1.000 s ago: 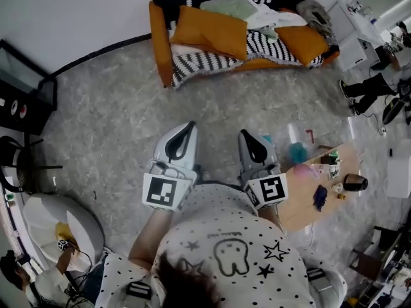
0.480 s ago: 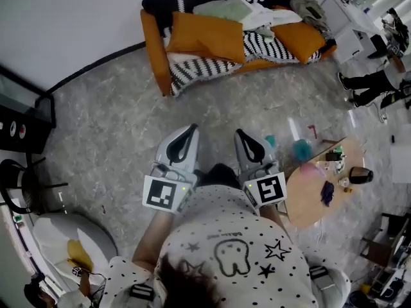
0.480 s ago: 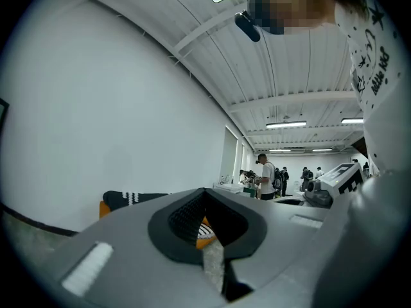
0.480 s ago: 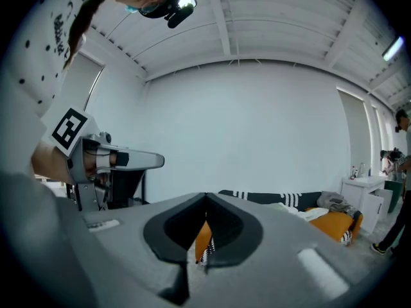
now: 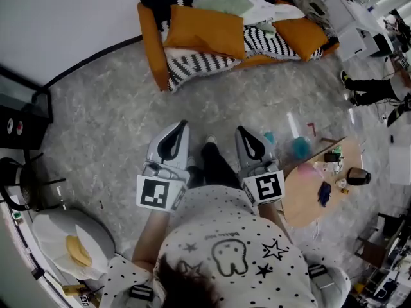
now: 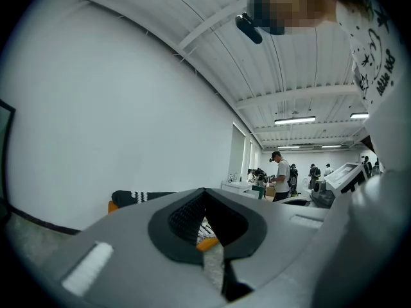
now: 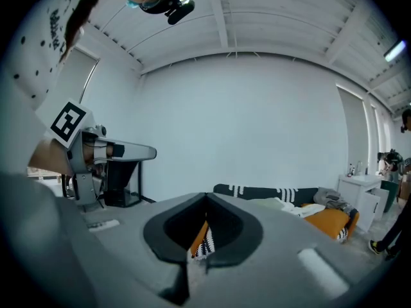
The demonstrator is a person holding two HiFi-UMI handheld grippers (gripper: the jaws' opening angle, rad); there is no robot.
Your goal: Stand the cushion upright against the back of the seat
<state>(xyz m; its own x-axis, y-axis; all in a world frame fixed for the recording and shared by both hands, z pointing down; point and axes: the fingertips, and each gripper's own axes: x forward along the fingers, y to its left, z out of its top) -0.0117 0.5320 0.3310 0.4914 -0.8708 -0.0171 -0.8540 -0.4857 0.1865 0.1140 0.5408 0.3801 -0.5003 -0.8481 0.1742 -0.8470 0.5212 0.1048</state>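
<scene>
An orange sofa (image 5: 149, 47) with a black-and-white striped cover stands against the far wall. A large orange cushion (image 5: 204, 32) lies tilted on its left seat, and a second orange cushion (image 5: 302, 37) lies at the right end. Green and white cloths (image 5: 247, 5) are heaped along the backrest. My left gripper (image 5: 180, 125) and right gripper (image 5: 243, 131) hang side by side over the grey floor, well short of the sofa, both shut and empty. In the left gripper view the left gripper (image 6: 205, 190) has its jaws together. The right gripper (image 7: 207, 195) points at the sofa (image 7: 276, 193).
A round wooden table (image 5: 302, 204) with a black mug (image 5: 356, 176) and small items stands at my right. A white beanbag (image 5: 70, 233) sits lower left and a black cabinet (image 5: 19, 117) at the left. A person's legs (image 5: 369, 85) and a white desk (image 5: 359, 27) are at the right.
The person carrying the grippers has stepped across the floor, so the view has shifted. A leg and shoe now show between the two grippers. Both grippers stay shut and side by side.
</scene>
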